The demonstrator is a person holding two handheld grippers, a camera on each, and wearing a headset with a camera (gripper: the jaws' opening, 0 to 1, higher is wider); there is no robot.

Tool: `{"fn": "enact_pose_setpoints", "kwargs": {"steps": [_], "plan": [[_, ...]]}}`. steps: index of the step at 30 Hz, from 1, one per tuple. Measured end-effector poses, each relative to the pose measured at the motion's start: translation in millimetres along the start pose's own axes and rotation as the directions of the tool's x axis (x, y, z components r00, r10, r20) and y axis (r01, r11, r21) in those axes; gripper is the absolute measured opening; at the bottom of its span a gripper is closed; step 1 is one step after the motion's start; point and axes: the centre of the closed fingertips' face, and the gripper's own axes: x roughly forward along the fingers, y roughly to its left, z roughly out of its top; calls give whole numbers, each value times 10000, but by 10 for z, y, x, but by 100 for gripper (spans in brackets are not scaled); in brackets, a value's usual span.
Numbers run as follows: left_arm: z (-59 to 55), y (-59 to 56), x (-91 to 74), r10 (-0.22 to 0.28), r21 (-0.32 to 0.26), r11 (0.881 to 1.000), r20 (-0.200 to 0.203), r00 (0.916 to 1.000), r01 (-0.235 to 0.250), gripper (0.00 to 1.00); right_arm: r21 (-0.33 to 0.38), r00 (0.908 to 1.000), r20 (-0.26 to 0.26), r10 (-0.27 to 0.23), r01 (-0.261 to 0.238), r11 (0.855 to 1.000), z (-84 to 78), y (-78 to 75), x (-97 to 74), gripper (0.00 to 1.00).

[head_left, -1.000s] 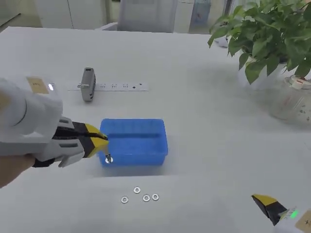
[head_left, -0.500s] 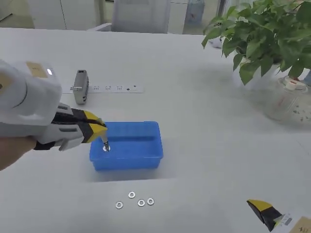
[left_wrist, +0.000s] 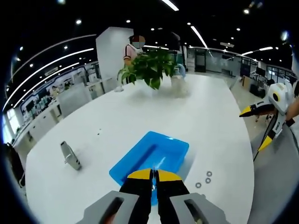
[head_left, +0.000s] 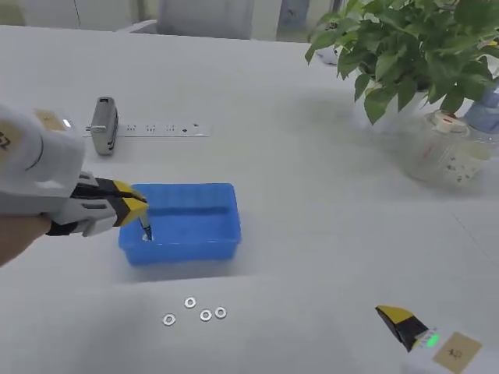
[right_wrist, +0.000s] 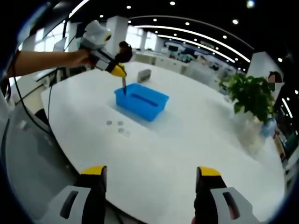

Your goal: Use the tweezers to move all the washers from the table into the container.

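Blue container (head_left: 187, 251): left gripper (head_left: 132, 209) clenched on tweezers (head_left: 145, 227), tips low at its near-left corner. Slacken squeeze w/ tips inside the walls, no flicking. Right gripper (right_wrist: 150, 171) splayed, idle.

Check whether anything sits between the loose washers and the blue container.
Nothing visible does. The four washers lie on bare table just before the container; only its near wall must be cleared. The left gripper holds the tweezers over its left end.
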Motion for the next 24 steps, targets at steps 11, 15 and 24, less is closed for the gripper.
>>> {"fn": "enact_pose_setpoints", "kwargs": {"steps": [11, 15, 24], "plan": [[-149, -5, 70, 108, -10, 9999, -204, 9997, -108, 0, -159, 9998, -186, -45, 42, 9999, -1, 19, -3, 75], [-178, -4, 84, 115, -13, 9999, -287, 9995, -115, 0, -188, 9998, -215, -41, 37, 9998, 2, 23, -7, 74], [-167, -9, 83, 101, -135, 9999, -265, 9996, -105, 0, -253, 9997, -247, -75, 69, 9997, 4, 22, -9, 74]]}}
